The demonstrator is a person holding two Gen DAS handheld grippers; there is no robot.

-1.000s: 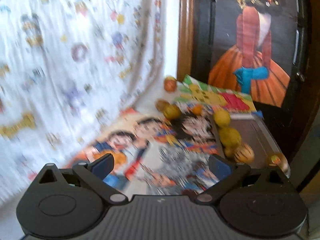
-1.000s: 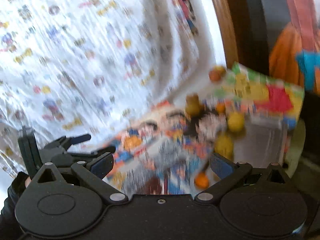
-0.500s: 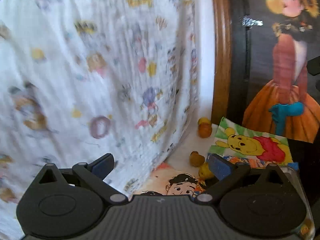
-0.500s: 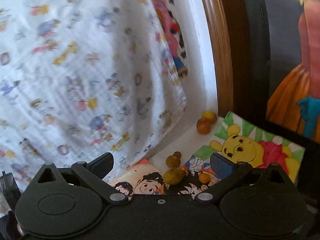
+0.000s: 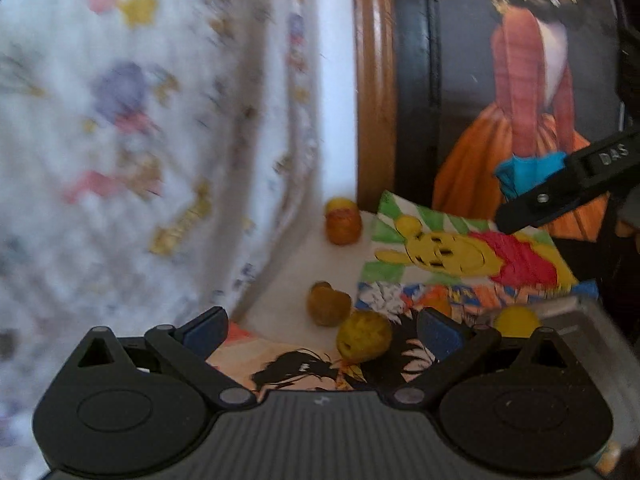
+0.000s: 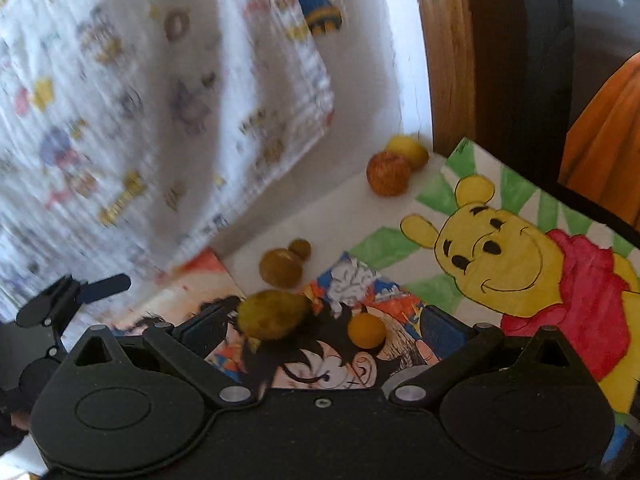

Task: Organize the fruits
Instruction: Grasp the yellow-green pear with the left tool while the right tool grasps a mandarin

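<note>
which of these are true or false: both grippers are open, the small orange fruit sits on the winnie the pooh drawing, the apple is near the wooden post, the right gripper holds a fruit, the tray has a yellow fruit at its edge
1. Both grippers are open. True: the left gripper and right gripper both show spread fingers.
2. The small orange fruit sits on the Winnie the Pooh drawing. False: it lies on the anime cartoon sheet below that drawing.
3. The apple lies near the wooden post. True, with a yellow fruit right behind it.
4. The right gripper holds a fruit. False: nothing is clamped.
5. A yellow ball-shaped fruit sits at the metal tray edge. True.
</note>
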